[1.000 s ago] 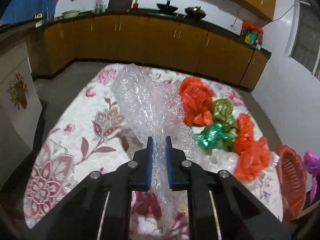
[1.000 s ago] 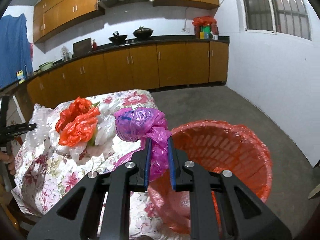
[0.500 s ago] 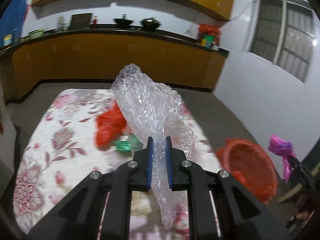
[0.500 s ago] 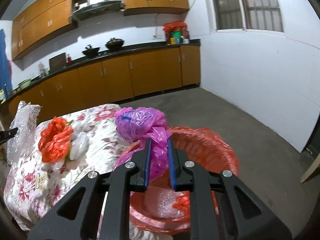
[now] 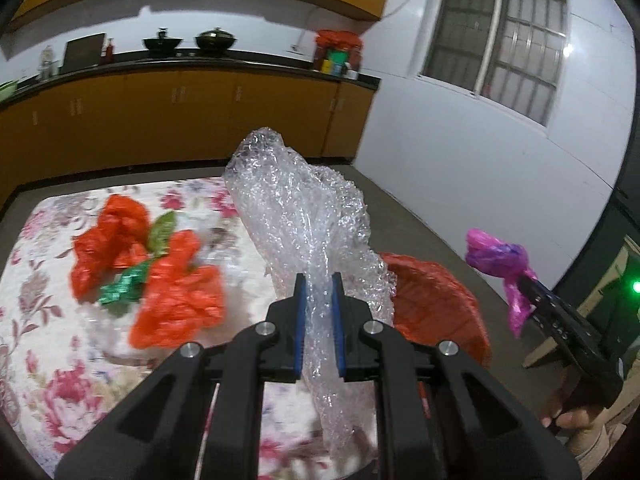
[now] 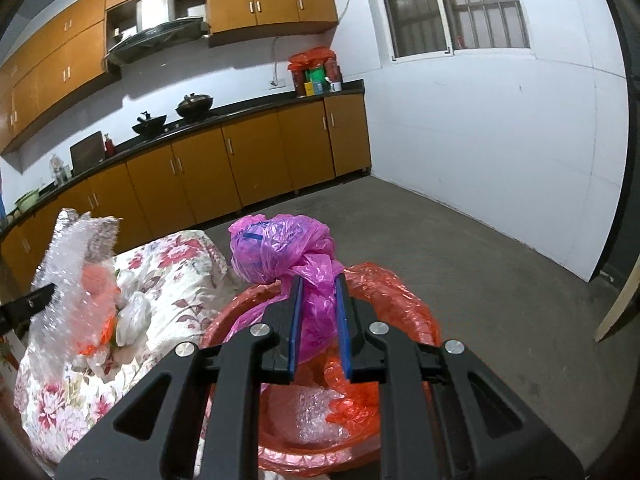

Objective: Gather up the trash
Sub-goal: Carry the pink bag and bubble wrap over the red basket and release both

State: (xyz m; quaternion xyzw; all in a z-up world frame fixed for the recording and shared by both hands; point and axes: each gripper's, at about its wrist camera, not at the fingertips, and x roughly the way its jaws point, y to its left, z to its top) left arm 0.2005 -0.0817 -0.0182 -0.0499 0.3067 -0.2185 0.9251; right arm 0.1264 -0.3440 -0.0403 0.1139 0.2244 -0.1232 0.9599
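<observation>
While the red basket waits at the near corner of the floral-clothed table, both pieces of trash hang in the air, each pinched between nearly closed jaws. The knotted purple bag sits in the right gripper, its knot standing above the pads and its tail trailing down between them, and the basket's mouth lies directly below and just ahead of it. To judge by that, the right hand is the nearer of the 2 and needs only to let go. The crumpled bubble wrap is clamped by the left gripper, its long axis running upward and away from the pads, with the basket off to the right of it, partly hidden behind the wrap.

Only the right wrist view looks into the basket, showing bubble wrap and an orange bag already inside. Only the left wrist view shows the heap left on the cloth: orange bags and green wrappers, blurred, and the person's hand under the right gripper.
</observation>
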